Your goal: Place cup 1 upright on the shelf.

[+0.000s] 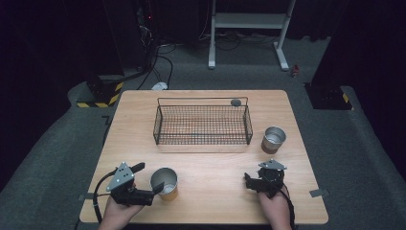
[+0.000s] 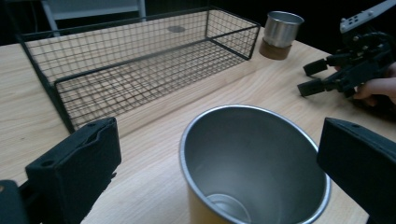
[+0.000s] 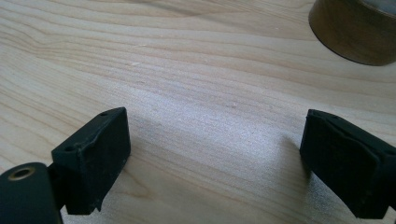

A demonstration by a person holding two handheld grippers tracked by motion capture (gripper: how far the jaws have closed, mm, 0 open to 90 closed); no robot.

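Observation:
A steel cup [image 1: 164,181] with a tan lower band stands near the table's front left. My left gripper [image 1: 149,178] is open with one jaw on each side of it. In the left gripper view the cup [image 2: 252,163] sits between the wide-apart jaws, empty inside, and I see no contact. A second steel cup [image 1: 274,139] on a brown base stands right of the wire basket [image 1: 202,125]. My right gripper [image 1: 247,181] rests low over bare wood at the front right, open and holding nothing. The brown base [image 3: 355,28] shows at the top right of the right gripper view.
The black wire basket [image 2: 140,60] is in the middle of the table, with a small grey disc [image 1: 235,102] at its far right corner. Bare wood lies between the two grippers. A white stand and cables are on the floor beyond the table.

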